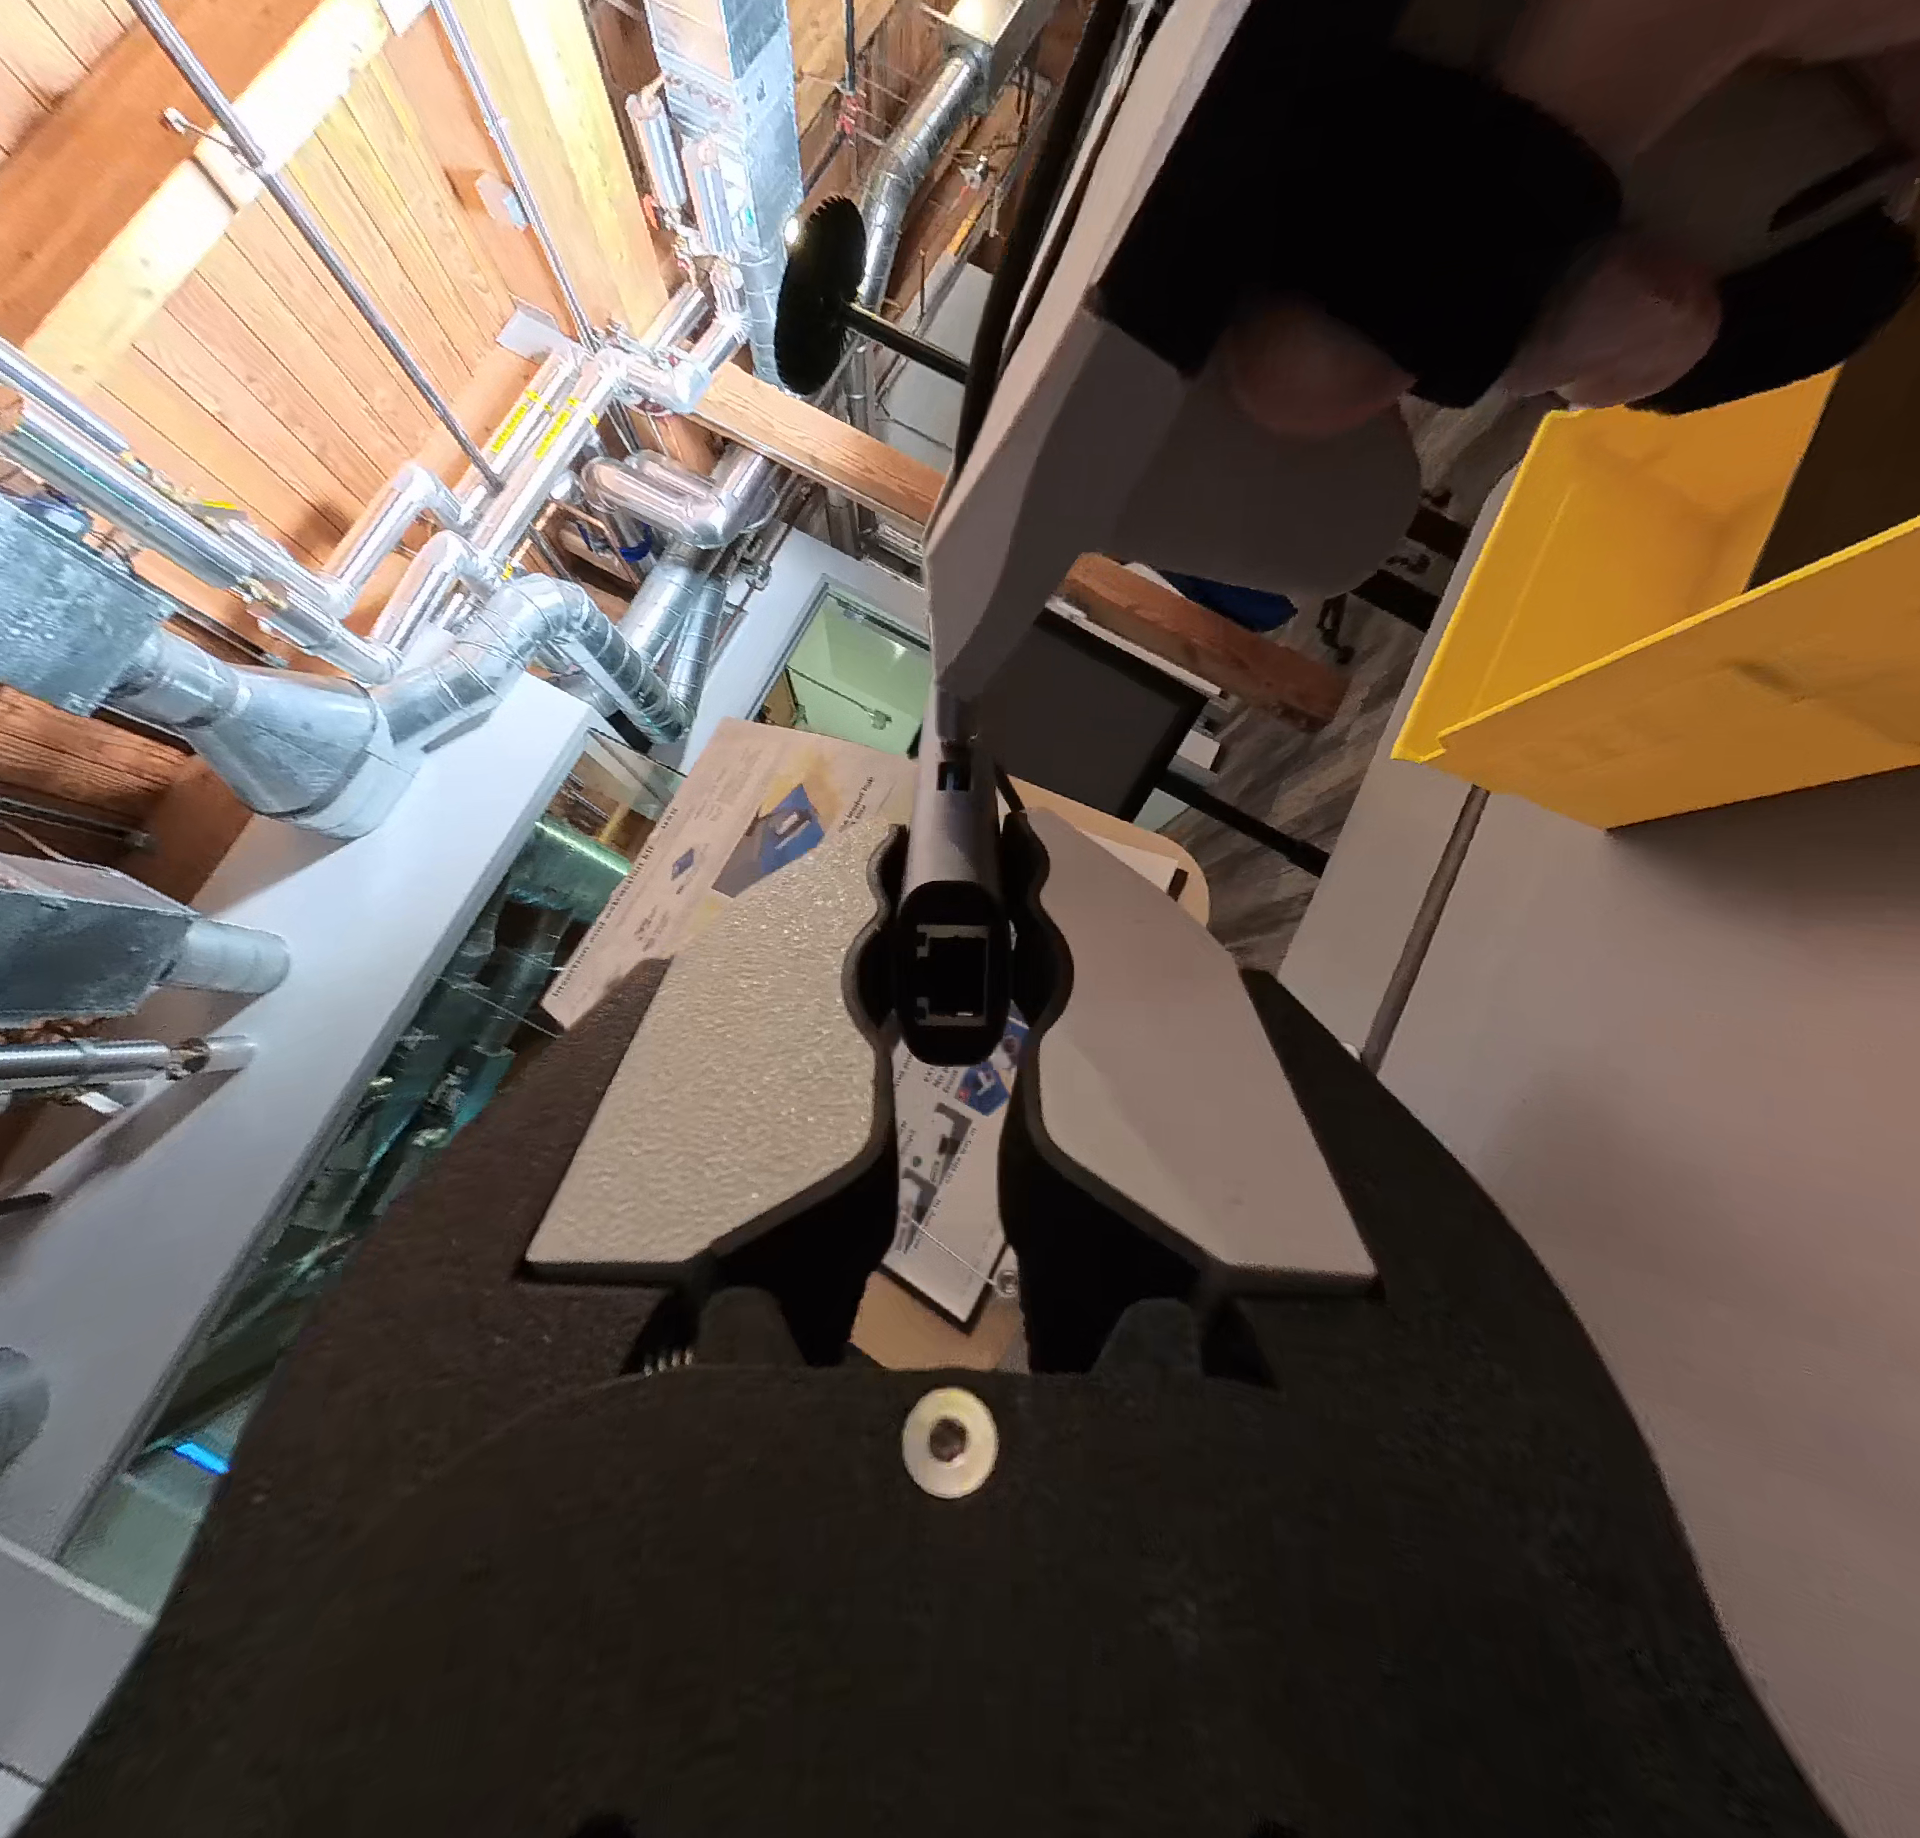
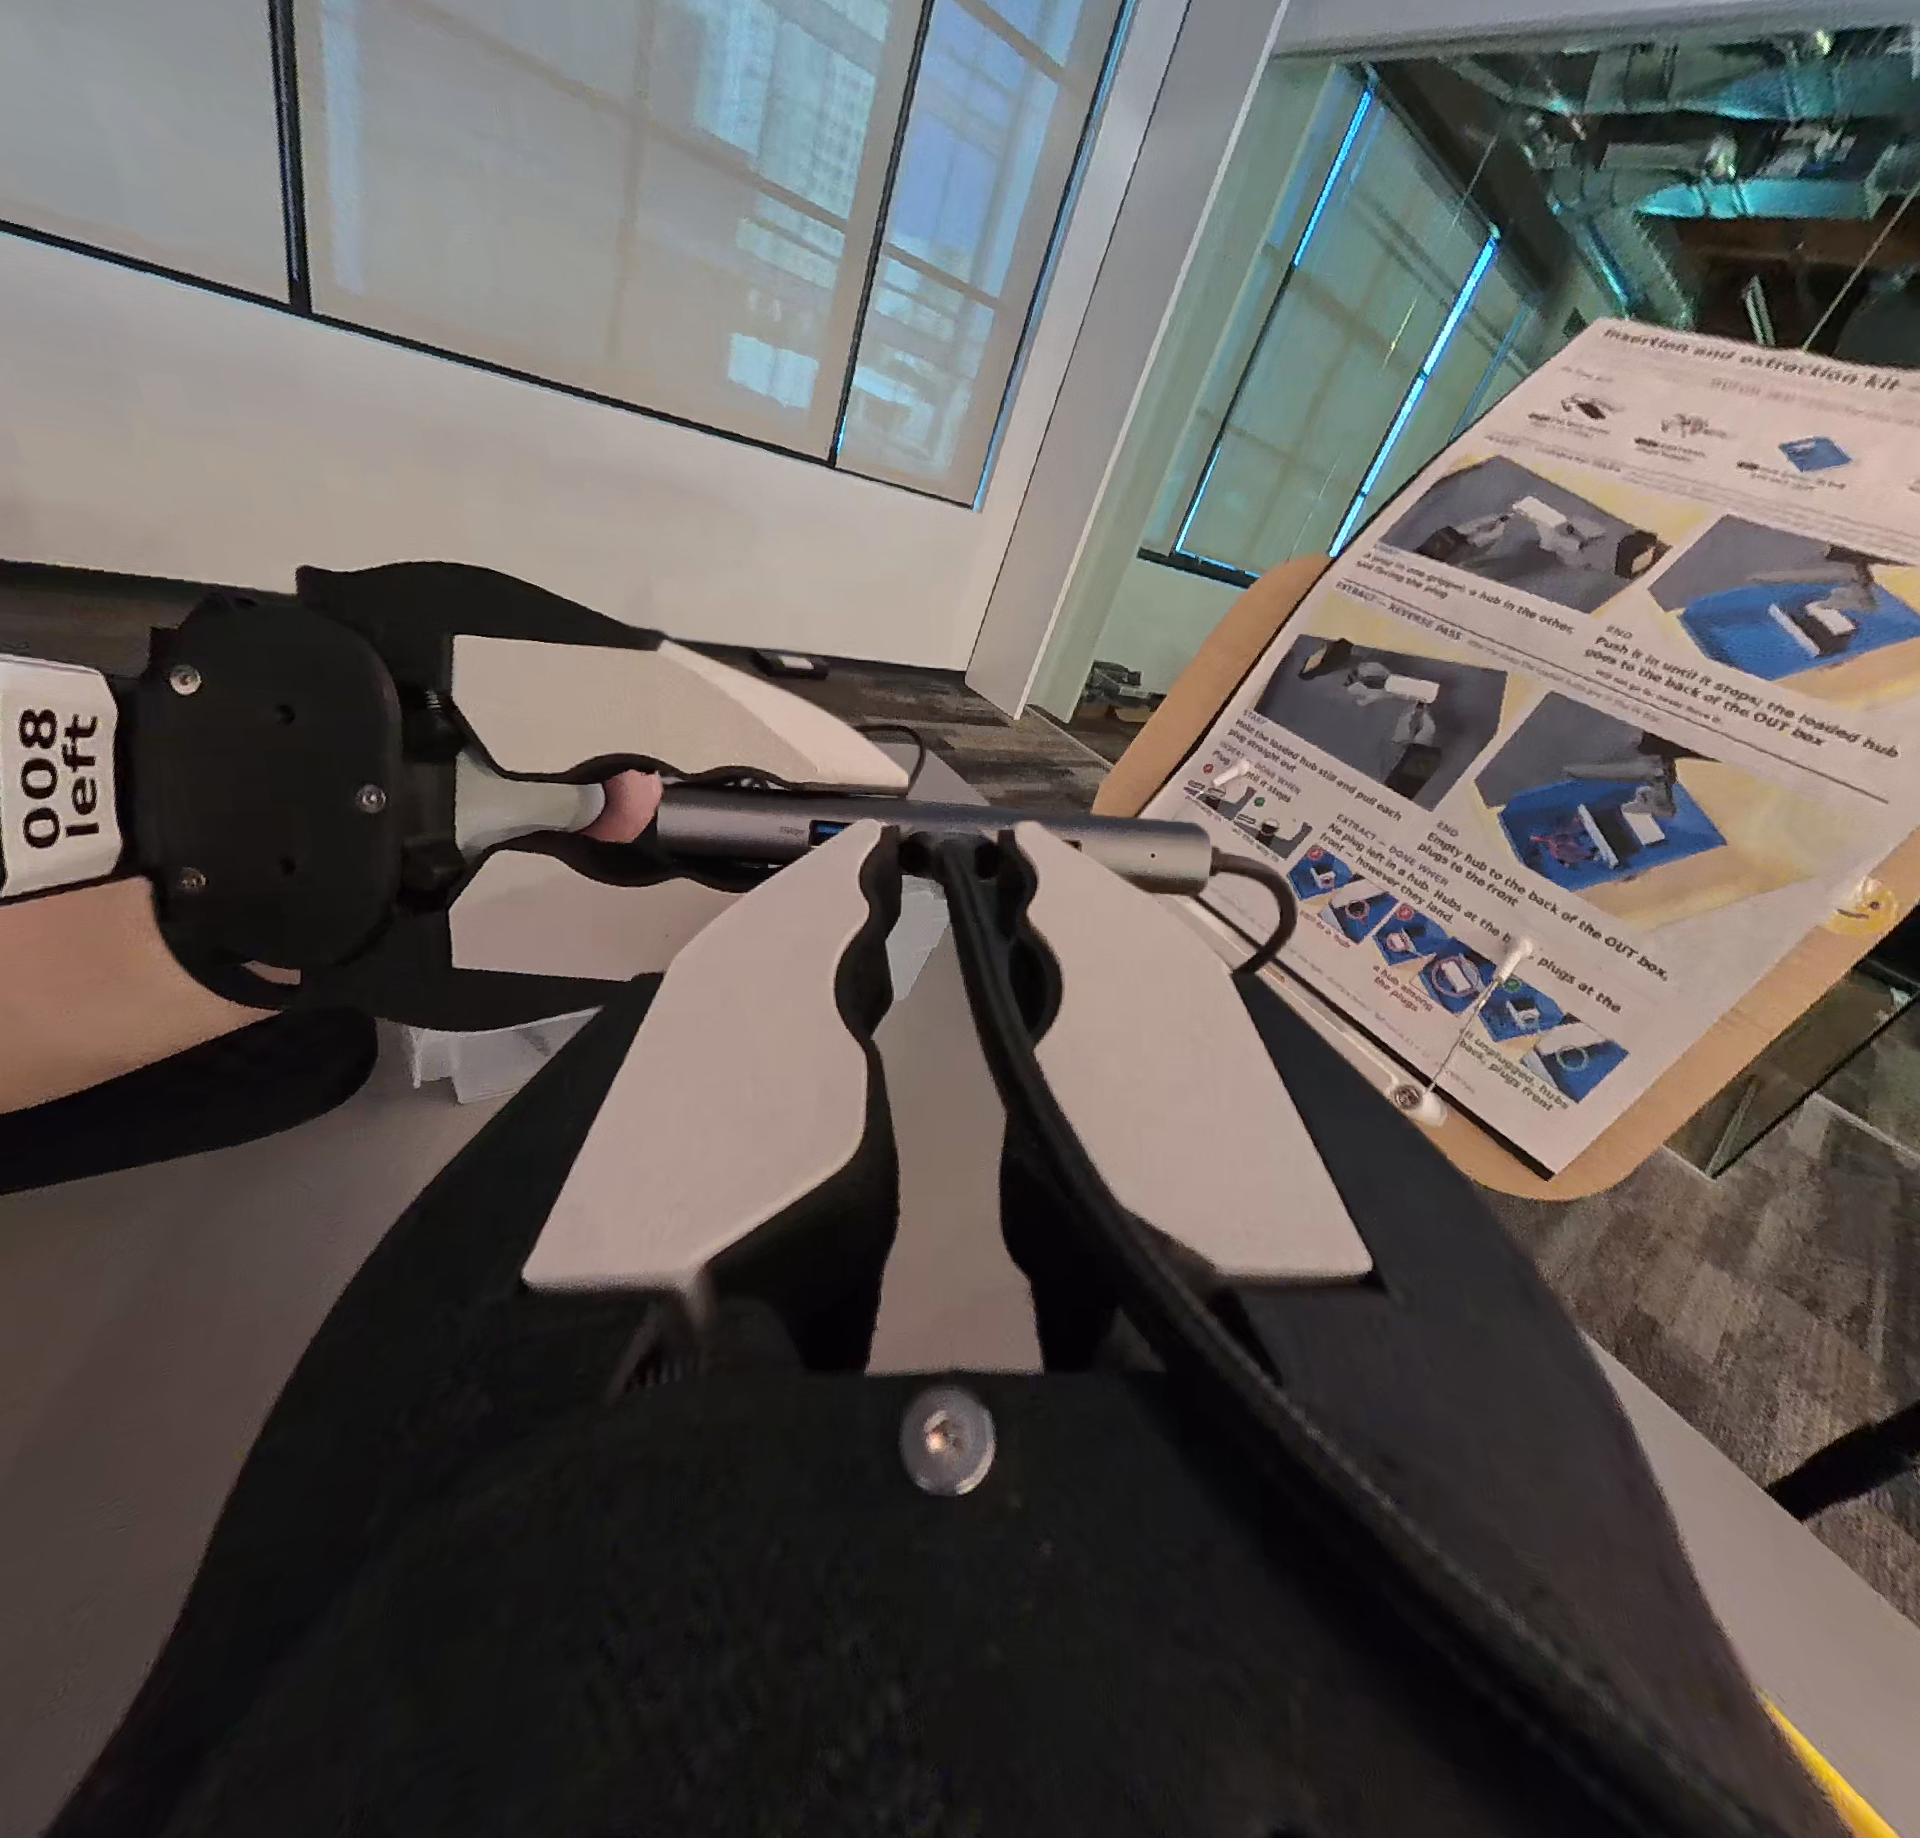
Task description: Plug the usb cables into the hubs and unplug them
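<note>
**Two handheld grippers meet at a USB hub held in the air**

The left gripper [image 2: 623, 801] comes in from the left side of the right wrist view. Its fingers are clamped on one end of a slim, grey metal hub [image 2: 925, 830], which lies sideways across that view, long axis running left to right. The hub is held above the pale grey worktop [image 2: 187, 1300], not resting on it.

The right gripper [image 2: 943, 848] points straight at the hub's long side. Its pale, flat-faced fingers are closed around a black plug [image 2: 948, 855] at the tips, and the plug's smooth black cable [image 2: 1049, 1082] trails back over the gripper body. The plug meets the hub at a right angle; whether it is fully seated cannot be told.

In the left wrist view the hub [image 1: 951, 915] is seen end-on, a dark rounded-rectangle shape between the fingers.

A printed instruction sheet [image 2: 1621, 708] on a wooden board stands to the right. A hard yellow plastic bin [image 1: 1662, 645] sits nearby.
</note>
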{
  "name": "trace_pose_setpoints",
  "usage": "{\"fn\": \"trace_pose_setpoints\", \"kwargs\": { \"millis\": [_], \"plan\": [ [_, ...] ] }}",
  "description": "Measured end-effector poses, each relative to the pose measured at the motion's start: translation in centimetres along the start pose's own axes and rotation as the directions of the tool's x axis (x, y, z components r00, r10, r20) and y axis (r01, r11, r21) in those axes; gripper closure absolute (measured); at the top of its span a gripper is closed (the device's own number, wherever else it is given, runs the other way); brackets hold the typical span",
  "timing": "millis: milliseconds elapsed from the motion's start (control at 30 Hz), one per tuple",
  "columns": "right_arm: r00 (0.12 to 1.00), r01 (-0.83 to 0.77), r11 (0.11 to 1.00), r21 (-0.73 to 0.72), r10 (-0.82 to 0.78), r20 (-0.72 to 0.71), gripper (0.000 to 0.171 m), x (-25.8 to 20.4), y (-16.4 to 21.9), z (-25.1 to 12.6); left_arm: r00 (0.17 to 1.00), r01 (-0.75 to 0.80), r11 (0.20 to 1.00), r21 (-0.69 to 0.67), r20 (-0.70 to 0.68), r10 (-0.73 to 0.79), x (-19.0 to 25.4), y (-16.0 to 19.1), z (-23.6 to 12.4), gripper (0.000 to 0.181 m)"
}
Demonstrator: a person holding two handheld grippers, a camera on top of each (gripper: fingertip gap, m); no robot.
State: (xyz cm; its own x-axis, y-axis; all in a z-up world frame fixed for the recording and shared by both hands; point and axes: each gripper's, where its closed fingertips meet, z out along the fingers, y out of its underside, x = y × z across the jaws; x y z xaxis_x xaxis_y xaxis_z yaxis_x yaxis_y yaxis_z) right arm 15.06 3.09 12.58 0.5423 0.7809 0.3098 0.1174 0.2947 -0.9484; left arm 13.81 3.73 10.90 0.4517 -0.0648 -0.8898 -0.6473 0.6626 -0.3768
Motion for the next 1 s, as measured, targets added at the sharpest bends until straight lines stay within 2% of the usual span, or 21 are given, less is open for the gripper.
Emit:
{"fn": "trace_pose_setpoints", "kwargs": {
  "millis": [233,467,667,867,933,1000],
  "plan": [
    [1.0,0.021,0.997,0.074,-0.02,-0.016,0.153,-0.7,-0.9,-0.3,0.995,-0.085,0.996,0.007,0.051,0.085,-0.7,-0.7,-0.7,0.165],
    [1.0,0.018,0.995,0.099,-0.017,-0.012,0.153,-0.9,-1.3,-0.4,0.994,-0.088,0.996,0.015,0.066,0.087,-1.0,-1.1,-0.9,0.165],
    [0.993,-0.09,0.987,0.132,0.079,0.083,0.152,-0.8,-1.4,-0.5,0.996,-0.068,0.997,0.046,0.054,0.066,-0.8,-1.8,-1.0,0.164],
    [0.996,-0.026,0.99,0.139,0.014,0.088,0.153,-0.8,-1.6,-0.8,0.995,-0.089,0.995,0.053,0.051,0.087,-1.0,-2.0,-1.0,0.164],
    [0.998,0.034,0.989,0.143,-0.041,0.043,0.153,-0.5,-1.5,-0.7,0.993,-0.105,0.994,-0.005,0.049,0.105,-1.0,-1.5,-0.6,0.164],
    [0.997,0.069,0.977,0.202,-0.075,0.022,0.153,-0.6,-1.8,-0.9,0.981,-0.155,0.987,-0.042,0.11,0.158,-1.3,-1.4,-0.5,0.165]
  ]
}}
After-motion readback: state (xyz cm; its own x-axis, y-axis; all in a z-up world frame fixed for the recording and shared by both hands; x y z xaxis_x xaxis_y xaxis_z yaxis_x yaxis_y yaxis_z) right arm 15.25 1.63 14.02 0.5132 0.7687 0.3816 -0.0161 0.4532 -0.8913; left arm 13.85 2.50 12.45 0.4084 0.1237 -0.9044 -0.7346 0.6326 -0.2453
